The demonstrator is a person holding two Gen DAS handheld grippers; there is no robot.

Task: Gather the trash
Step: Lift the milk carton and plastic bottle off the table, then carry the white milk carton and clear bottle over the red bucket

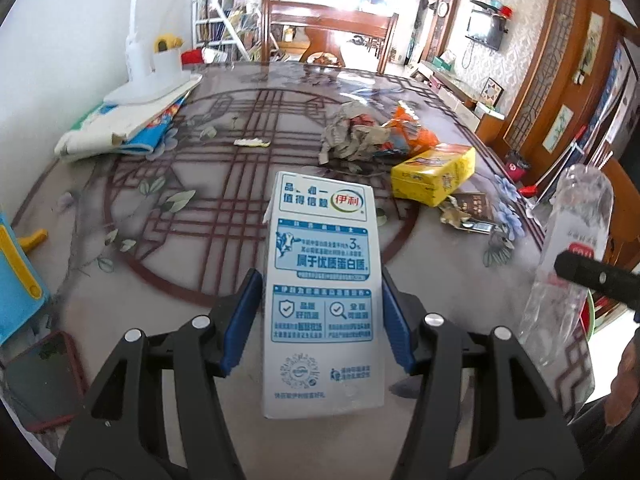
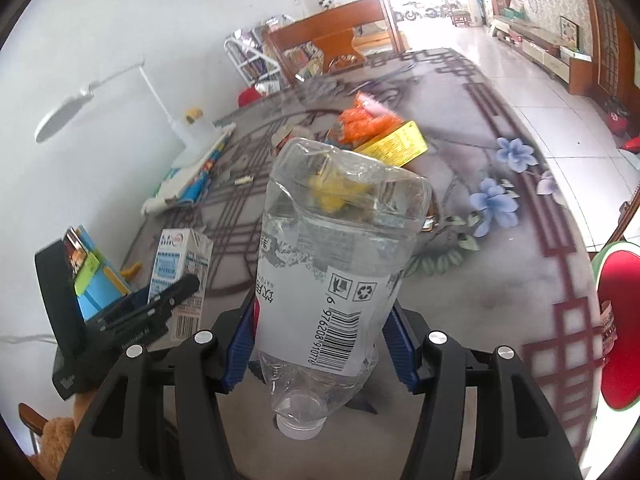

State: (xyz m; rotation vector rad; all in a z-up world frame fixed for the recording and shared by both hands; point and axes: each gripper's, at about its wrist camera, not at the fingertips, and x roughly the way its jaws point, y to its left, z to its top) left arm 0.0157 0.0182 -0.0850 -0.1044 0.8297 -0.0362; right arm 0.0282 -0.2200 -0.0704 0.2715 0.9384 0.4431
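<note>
My left gripper (image 1: 322, 312) is shut on a white and blue milk carton (image 1: 322, 280) and holds it upright above the table. My right gripper (image 2: 322, 332) is shut on a crushed clear plastic bottle (image 2: 336, 264), held cap down; the bottle also shows at the right of the left wrist view (image 1: 568, 256). The carton also shows in the right wrist view (image 2: 180, 276), with the left gripper's finger across it. On the table lie crumpled paper (image 1: 352, 132), an orange wrapper (image 1: 412, 128), a yellow box (image 1: 434, 172) and a small torn pack (image 1: 466, 212).
A white desk lamp (image 1: 148, 72) stands on books (image 1: 120, 128) at the far left. A phone (image 1: 44, 380) and a blue toy (image 1: 16, 280) lie at the near left. A red and green bin (image 2: 620, 332) sits at the right, past the table edge (image 2: 568, 240). A small paper scrap (image 1: 252, 143) lies mid-table.
</note>
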